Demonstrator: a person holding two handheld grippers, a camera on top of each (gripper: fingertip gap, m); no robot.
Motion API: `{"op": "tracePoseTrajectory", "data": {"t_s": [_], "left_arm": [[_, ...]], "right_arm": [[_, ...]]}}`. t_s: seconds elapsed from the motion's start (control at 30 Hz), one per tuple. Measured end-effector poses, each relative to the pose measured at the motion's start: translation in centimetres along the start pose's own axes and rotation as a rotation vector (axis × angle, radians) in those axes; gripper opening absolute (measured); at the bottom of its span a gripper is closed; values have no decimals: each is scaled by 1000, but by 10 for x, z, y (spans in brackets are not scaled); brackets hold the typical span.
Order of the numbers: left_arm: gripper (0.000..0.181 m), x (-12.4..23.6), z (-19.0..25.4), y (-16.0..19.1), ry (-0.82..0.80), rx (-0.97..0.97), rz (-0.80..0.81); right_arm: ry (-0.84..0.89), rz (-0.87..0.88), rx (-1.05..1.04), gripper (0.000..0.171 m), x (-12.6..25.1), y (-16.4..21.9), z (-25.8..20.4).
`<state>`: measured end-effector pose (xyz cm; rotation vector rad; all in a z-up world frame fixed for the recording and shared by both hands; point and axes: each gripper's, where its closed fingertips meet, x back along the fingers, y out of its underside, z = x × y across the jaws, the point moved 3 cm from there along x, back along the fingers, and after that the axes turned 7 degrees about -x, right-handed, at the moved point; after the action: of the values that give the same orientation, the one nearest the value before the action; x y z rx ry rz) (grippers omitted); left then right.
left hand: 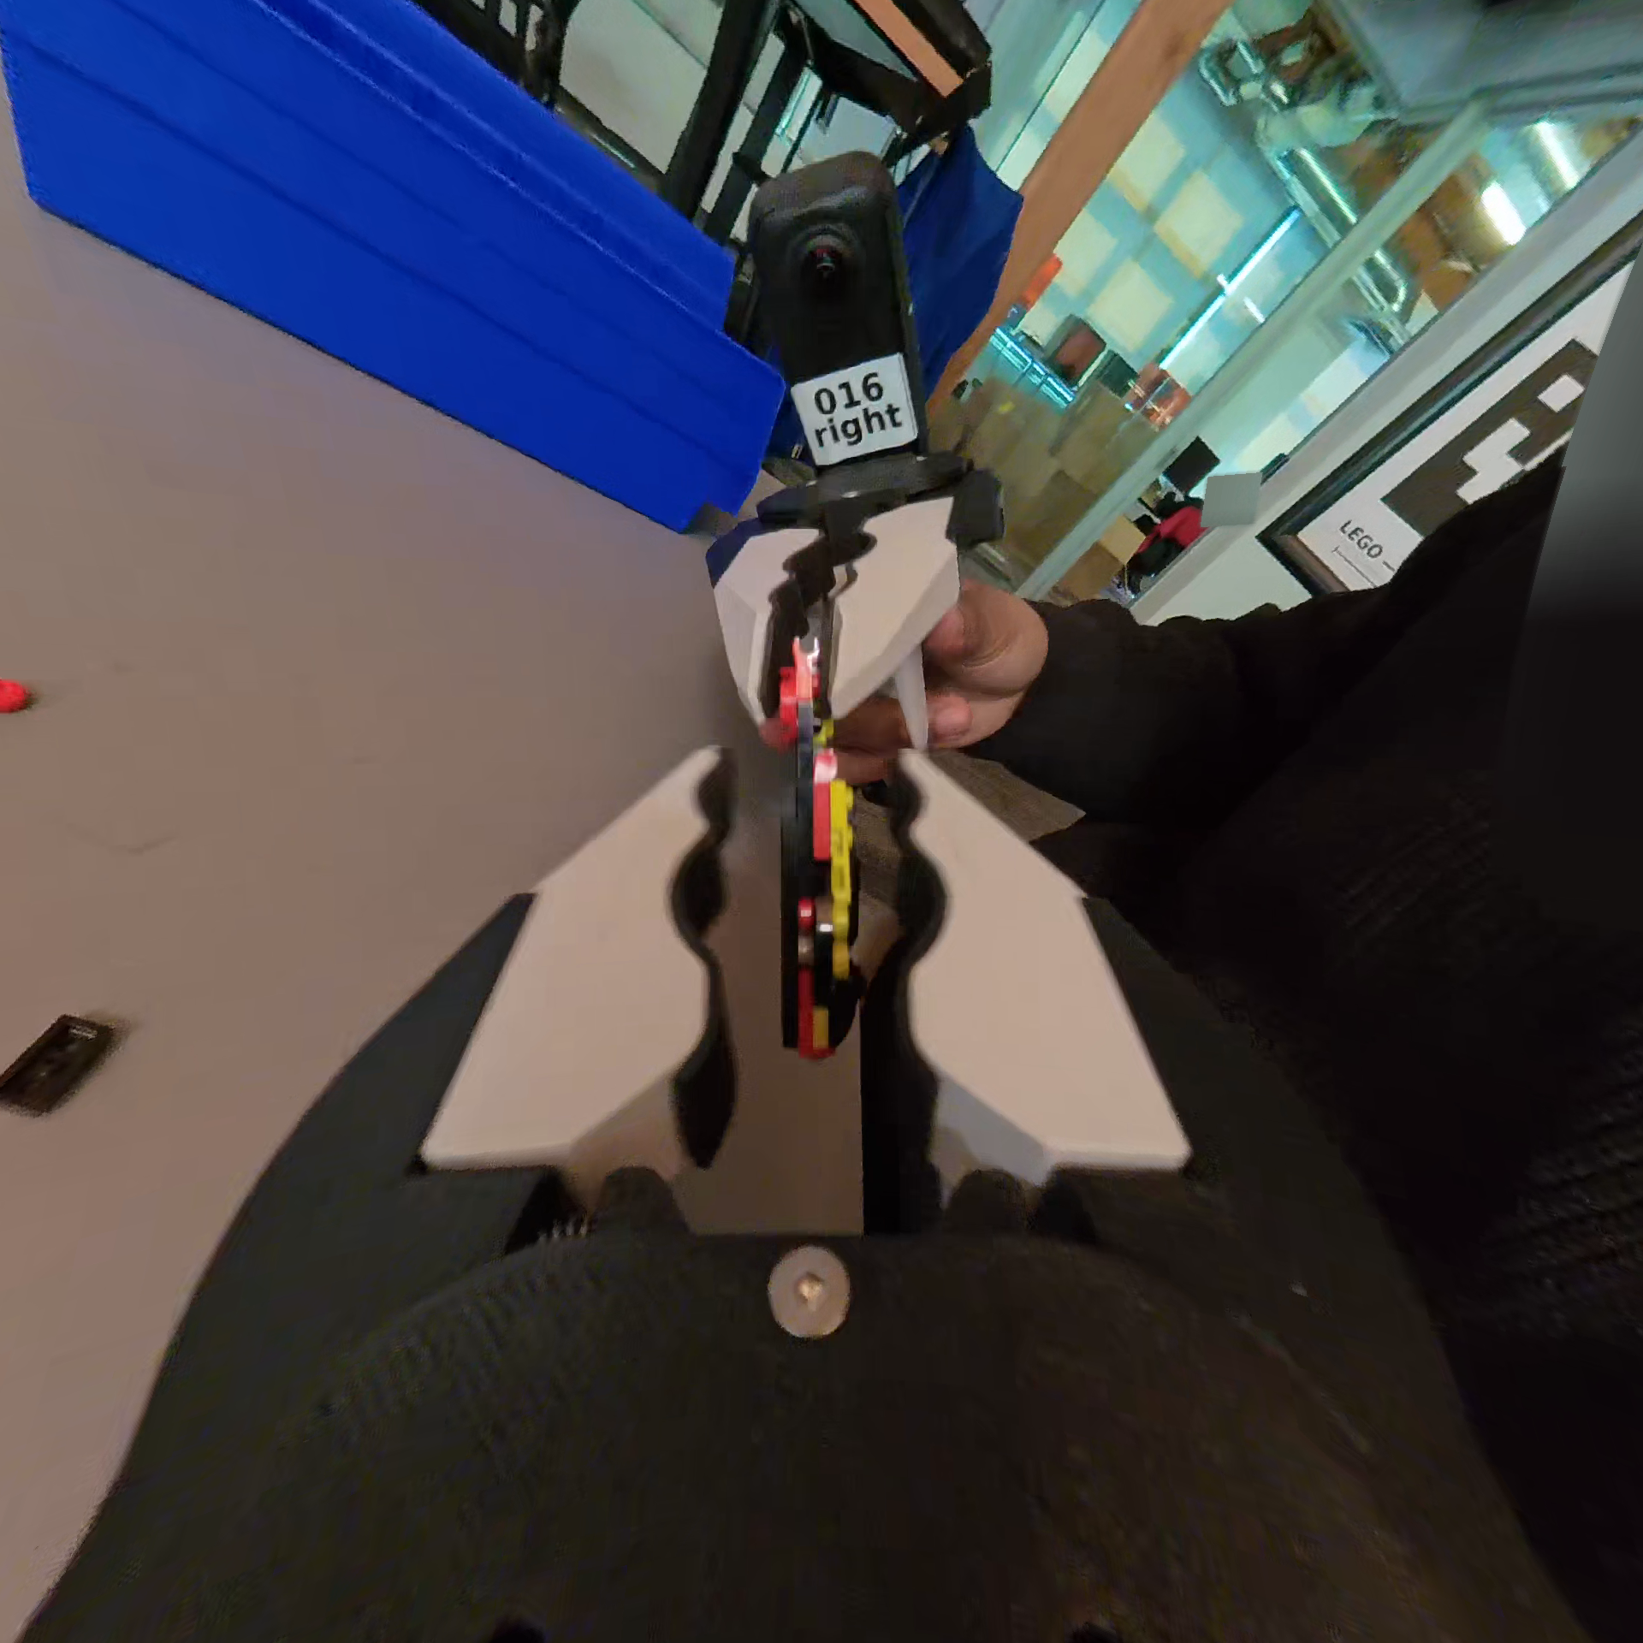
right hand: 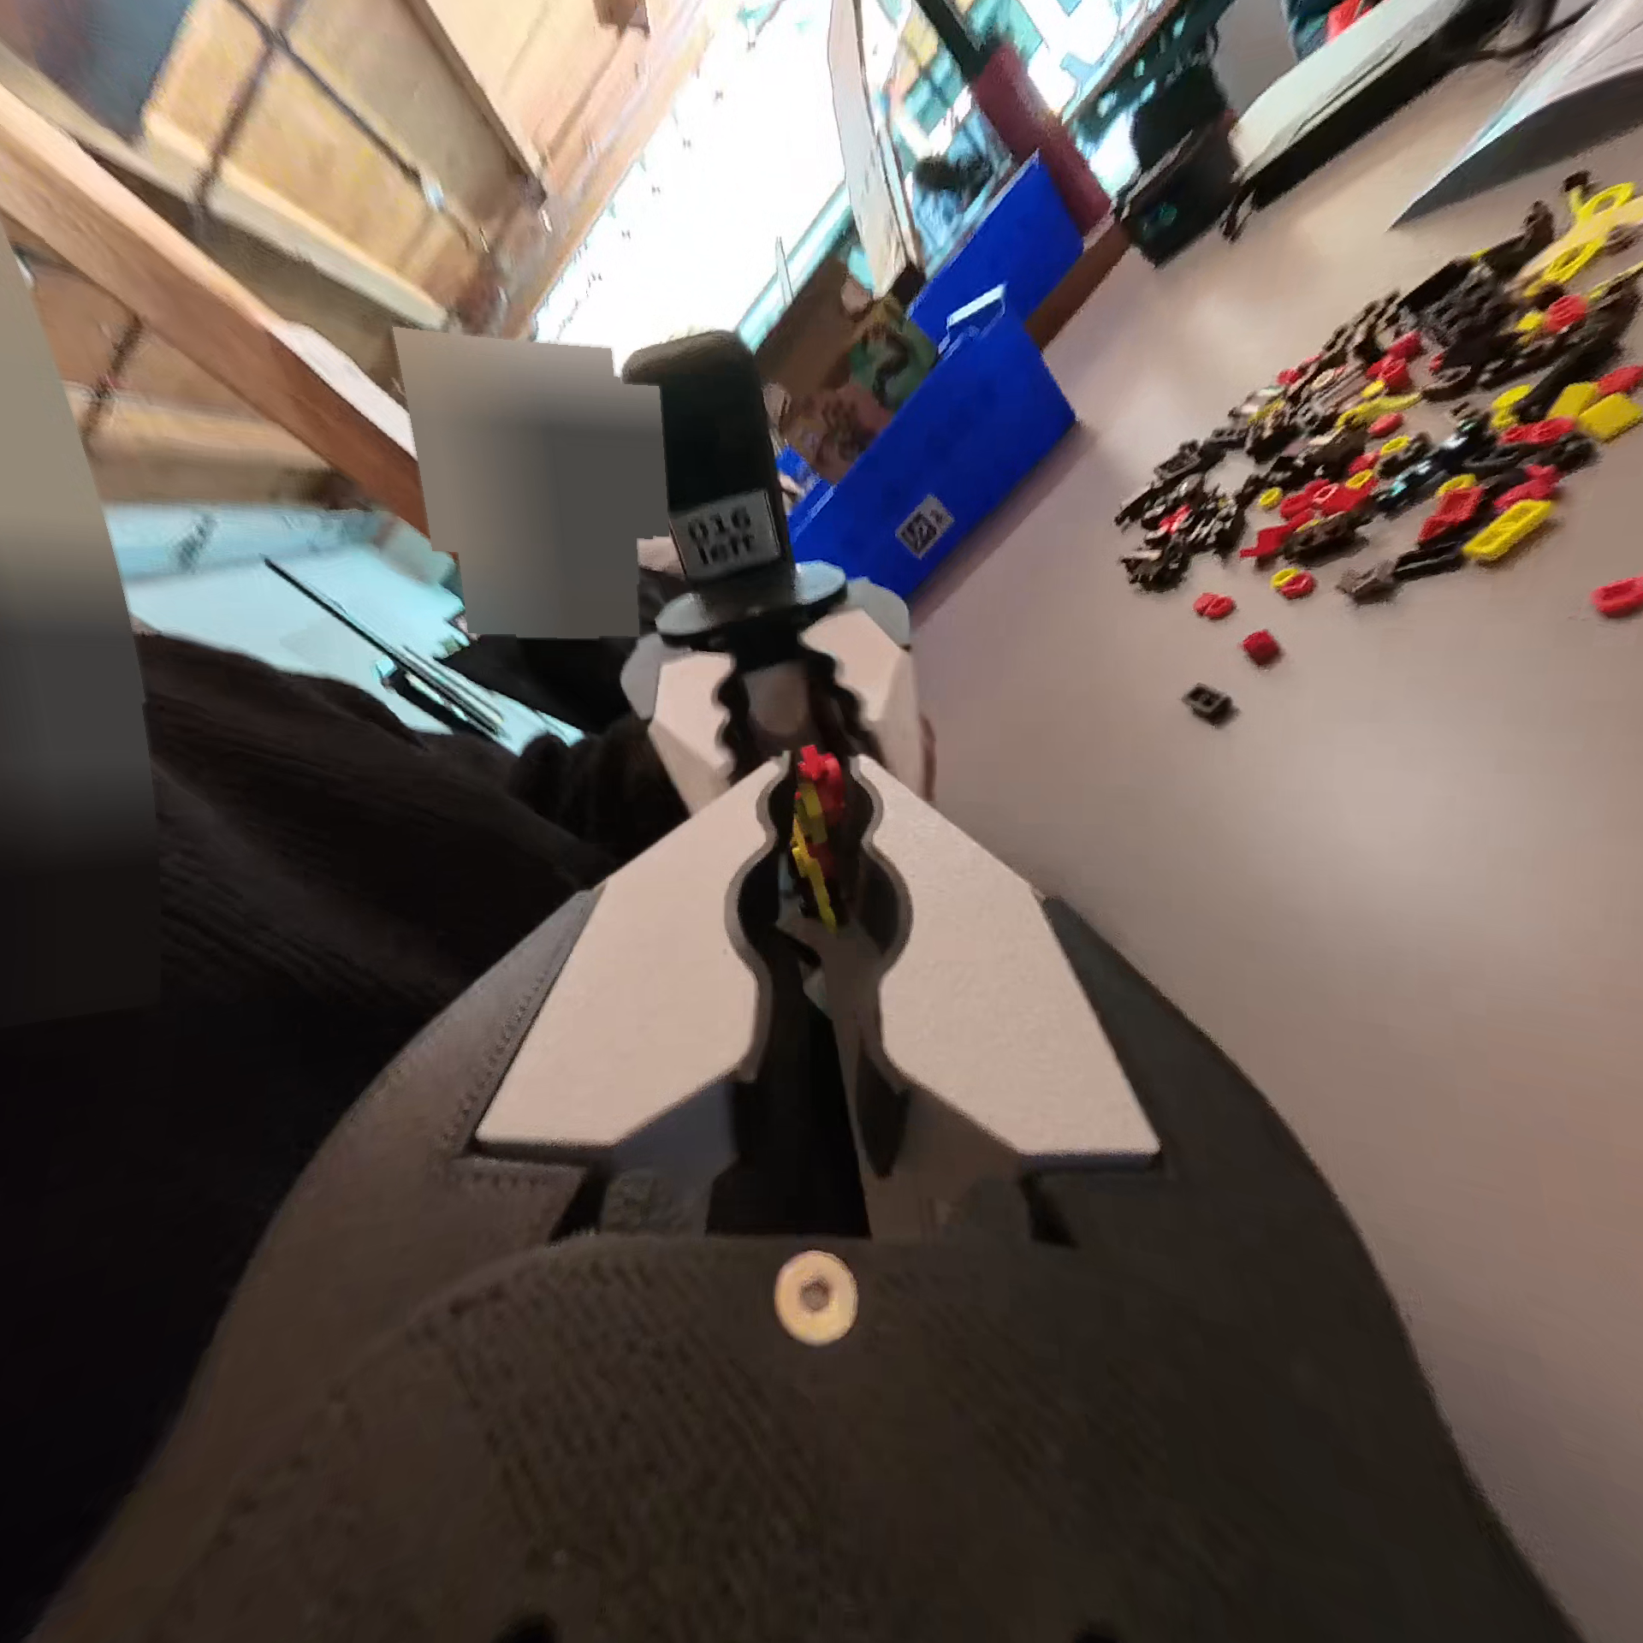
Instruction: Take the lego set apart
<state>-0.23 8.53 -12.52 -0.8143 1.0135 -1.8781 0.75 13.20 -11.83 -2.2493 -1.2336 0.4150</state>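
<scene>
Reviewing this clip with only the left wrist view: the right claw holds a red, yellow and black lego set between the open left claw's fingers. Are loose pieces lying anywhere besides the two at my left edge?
Observer: Yes, the right wrist view shows a pile of loose pieces, red, yellow and black, spread on the table.
Operator: Any strays?
Observer: A red brick and a black brick lie apart from it, nearer the camera.
Operator: The blue bin?
Observer: Its side bears a small square sticker.
</scene>
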Motion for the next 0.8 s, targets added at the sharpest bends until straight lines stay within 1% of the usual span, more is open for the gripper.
{"op": "tracePoseTrajectory", "data": {"t_s": [0.03, 0.13, 0.17, 0.23, 0.27, 0.3, 0.37, 0.4, 0.47, 0.5, 0.53, 0.57, 0.63, 0.7, 0.77, 0.8], "left_arm": [[8, 1, 0, 1, 0, -9, -5], [5, 2, -1, 4, 7, 16, -28], [7, 2, -1, 3, 15, 26, -25], [20, 2, 2, 3, 37, 33, -15], [21, 2, 2, 2, 36, 29, -11], [27, 1, 2, 3, 24, 18, -15], [31, 0, 2, 6, 12, -5, -40], [36, -2, 3, 9, 20, -5, -57], [53, -6, 6, 13, 36, 4, -88], [52, -7, 7, 14, 30, -5, -97], [38, -7, 7, 15, 26, -22, -99], [15, -6, 7, 15, 25, -39, -99], [15, -5, 7, 14, 27, -47, -97], [14, -2, 5, 12, 35, -14, -89], [13, -1, 5, 10, 51, 16, -82], [13, -1, 5, 10, 56, 23, -78]], "right_arm": [[19, -27, 34, 9, -2, 3, 0], [54, -42, 108, 9, -2, 3, 0], [48, -27, 113, 9, 0, 0, -1], [41, -1, 91, 9, 3, -4, -1], [31, -10, 77, 9, 4, -3, 0], [14, -22, 64, 9, 3, 0, 0], [-15, -27, 40, 9, 1, 2, -2], [-32, -17, 32, 9, 0, 1, -4], [-58, -3, 2, 9, 0, -1, -6], [-61, 0, -12, 9, 0, -1, -5], [-55, -2, -30, 9, 0, 0, -3], [-45, 0, -54, 8, 0, 1, 0], [-55, 15, -115, 9, -2, 0, 1], [-65, 38, -145, 9, -1, -4, 2], [-54, 108, -155, 15, 7, -14, 5], [-53, 139, -153, 11, 12, -20, 6]]}}
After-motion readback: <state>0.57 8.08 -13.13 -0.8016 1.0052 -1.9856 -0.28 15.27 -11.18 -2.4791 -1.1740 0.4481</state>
